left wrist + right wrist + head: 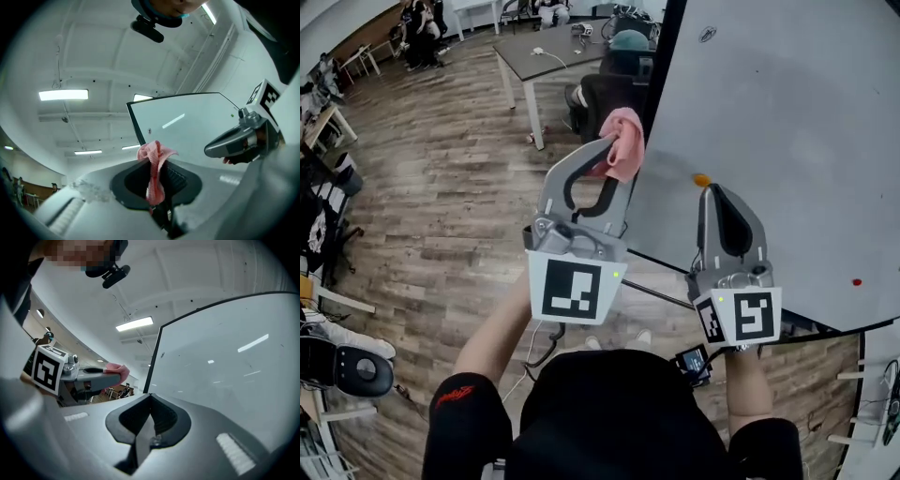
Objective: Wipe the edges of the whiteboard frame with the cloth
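head view: from overhead, facing steeply down, the whiteboard [787, 141] near. left and right gripper views: low behind their jaws, tilted up to the ceiling [93, 56]; all share the whiteboard's dark frame [153, 357].

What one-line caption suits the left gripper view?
Left hand-held gripper clamps pink cloth near the whiteboard's black frame.

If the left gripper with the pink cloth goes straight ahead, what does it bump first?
Probably the whiteboard frame, and the cloth would touch before the jaws. Depth is hard to judge.
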Demonstrator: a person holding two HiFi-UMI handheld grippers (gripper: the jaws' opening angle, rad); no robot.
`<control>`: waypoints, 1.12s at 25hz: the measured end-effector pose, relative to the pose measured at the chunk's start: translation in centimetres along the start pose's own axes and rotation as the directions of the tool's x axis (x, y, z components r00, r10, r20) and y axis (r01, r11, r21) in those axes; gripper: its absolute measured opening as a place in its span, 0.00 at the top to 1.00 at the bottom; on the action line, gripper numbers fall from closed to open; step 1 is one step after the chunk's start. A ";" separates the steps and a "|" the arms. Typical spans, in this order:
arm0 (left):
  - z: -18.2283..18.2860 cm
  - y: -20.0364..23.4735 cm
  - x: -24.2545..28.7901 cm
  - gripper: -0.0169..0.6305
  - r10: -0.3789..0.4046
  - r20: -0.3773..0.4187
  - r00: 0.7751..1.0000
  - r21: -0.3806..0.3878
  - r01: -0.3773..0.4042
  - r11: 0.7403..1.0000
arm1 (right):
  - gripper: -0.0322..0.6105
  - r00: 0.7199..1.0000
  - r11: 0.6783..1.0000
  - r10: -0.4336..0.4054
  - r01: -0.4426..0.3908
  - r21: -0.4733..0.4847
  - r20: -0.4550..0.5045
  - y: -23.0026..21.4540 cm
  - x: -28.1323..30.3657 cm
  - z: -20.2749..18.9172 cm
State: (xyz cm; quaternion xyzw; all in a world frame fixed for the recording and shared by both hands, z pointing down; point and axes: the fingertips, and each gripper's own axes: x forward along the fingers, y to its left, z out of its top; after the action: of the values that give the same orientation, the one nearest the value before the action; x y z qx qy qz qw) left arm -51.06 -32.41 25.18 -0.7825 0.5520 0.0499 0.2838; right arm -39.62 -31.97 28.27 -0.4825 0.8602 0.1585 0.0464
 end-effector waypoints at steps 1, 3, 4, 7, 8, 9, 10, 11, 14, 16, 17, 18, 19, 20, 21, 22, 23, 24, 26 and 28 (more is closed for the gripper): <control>-0.7 -0.4 -0.4 0.90 -0.005 -0.007 1.000 -0.024 0.005 1.000 | 0.95 1.000 1.000 0.000 0.000 0.000 -0.006 0.2 -0.1 -0.3; -1.9 -1.3 -1.5 0.90 -0.022 -0.029 0.999 -0.079 0.020 0.997 | 0.95 1.000 1.000 -0.003 0.003 0.002 -0.023 0.7 -0.5 -0.9; -2.6 -1.8 -2.0 0.90 -0.030 -0.039 0.999 -0.103 0.026 0.994 | 0.95 1.000 1.000 -0.006 0.006 0.008 -0.030 0.9 -0.7 -1.3; -4.5 -3.0 -2.9 0.90 -0.041 -0.044 0.998 -0.141 0.035 0.989 | 0.95 1.000 1.000 -0.008 0.009 0.020 -0.027 0.8 -0.7 -2.9; -5.2 -3.5 -3.1 0.90 -0.048 -0.045 0.998 -0.147 0.041 0.988 | 0.95 1.000 1.000 -0.006 0.007 0.022 -0.030 0.8 -0.6 -3.6; -5.8 -4.0 -3.3 0.90 -0.057 -0.050 0.997 -0.154 0.048 0.987 | 0.95 0.999 1.000 -0.003 0.004 0.027 -0.038 0.8 -0.6 -4.2; -6.3 -4.5 -3.6 0.90 -0.066 -0.057 0.996 -0.162 0.056 0.985 | 0.95 0.999 0.999 -0.001 0.003 0.034 -0.049 0.8 -0.7 -4.9; -6.8 -5.0 -3.9 0.90 -0.076 -0.066 0.995 -0.172 0.064 0.983 | 0.95 0.998 0.999 -0.002 0.005 0.044 -0.060 0.8 -0.9 -5.6; -8.2 -6.1 -4.5 0.90 -0.099 -0.090 0.991 -0.205 0.079 0.976 | 0.95 0.995 0.997 -0.007 0.014 0.073 -0.095 0.8 -1.4 -7.5; -9.3 -6.7 -4.6 0.90 -0.107 -0.096 0.990 -0.220 0.084 0.972 | 0.95 0.994 0.996 -0.007 0.016 0.088 -0.112 0.7 -1.5 -8.9; -10.1 -7.1 -4.7 0.90 -0.114 -0.099 0.988 -0.228 0.089 0.970 | 0.95 0.993 0.995 -0.007 0.019 0.095 -0.119 0.6 -1.5 -9.7; -10.9 -7.7 -5.0 0.90 -0.126 -0.107 0.986 -0.240 0.098 0.966 | 0.95 0.992 0.994 -0.009 0.022 0.103 -0.126 0.6 -1.7 -10.6; -11.7 -8.3 -5.4 0.90 -0.141 -0.117 0.983 -0.258 0.107 0.960 | 0.95 0.991 0.993 -0.012 0.027 0.111 -0.136 0.6 -2.0 -11.5; -12.5 -8.9 -5.8 0.90 -0.154 -0.130 0.979 -0.280 0.113 0.953 | 0.95 0.989 0.992 -0.015 0.033 0.120 -0.148 0.7 -2.4 -12.3; -13.1 -9.5 -6.2 0.90 -0.166 -0.141 0.976 -0.304 0.117 0.945 | 0.95 0.987 0.991 -0.017 0.039 0.131 -0.161 0.7 -2.8 -13.1; -13.6 -10.1 -6.6 0.90 -0.175 -0.147 0.974 -0.326 0.119 0.938 | 0.95 0.985 0.989 -0.019 0.043 0.142 -0.171 0.8 -3.1 -13.7; -14.0 -10.5 -6.9 0.90 -0.181 -0.150 0.972 -0.342 0.121 0.932 | 0.95 0.984 0.987 -0.019 0.047 0.151 -0.180 0.8 -3.3 -14.3; -14.3 -11.0 -7.1 0.90 -0.186 -0.153 0.971 -0.352 0.122 0.928 | 0.95 0.982 0.986 -0.019 0.049 0.156 -0.186 0.8 -3.5 -14.7; -15.0 -11.7 -7.6 0.90 -0.195 -0.164 0.967 -0.371 0.122 0.921 | 0.95 0.980 0.986 -0.021 0.054 0.161 -0.198 0.9 -3.8 -15.5; -15.5 -12.4 -8.3 0.90 -0.204 -0.177 0.963 -0.398 0.119 0.910 | 0.95 0.977 0.984 -0.024 0.060 0.165 -0.211 1.2 -4.2 -16.1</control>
State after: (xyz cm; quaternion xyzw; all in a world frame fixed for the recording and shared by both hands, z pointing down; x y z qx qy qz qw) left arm -46.89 -30.37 46.20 -0.8668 0.4918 0.0482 0.0671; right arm -37.21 -33.05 44.78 -0.5088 0.8603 0.0319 0.0006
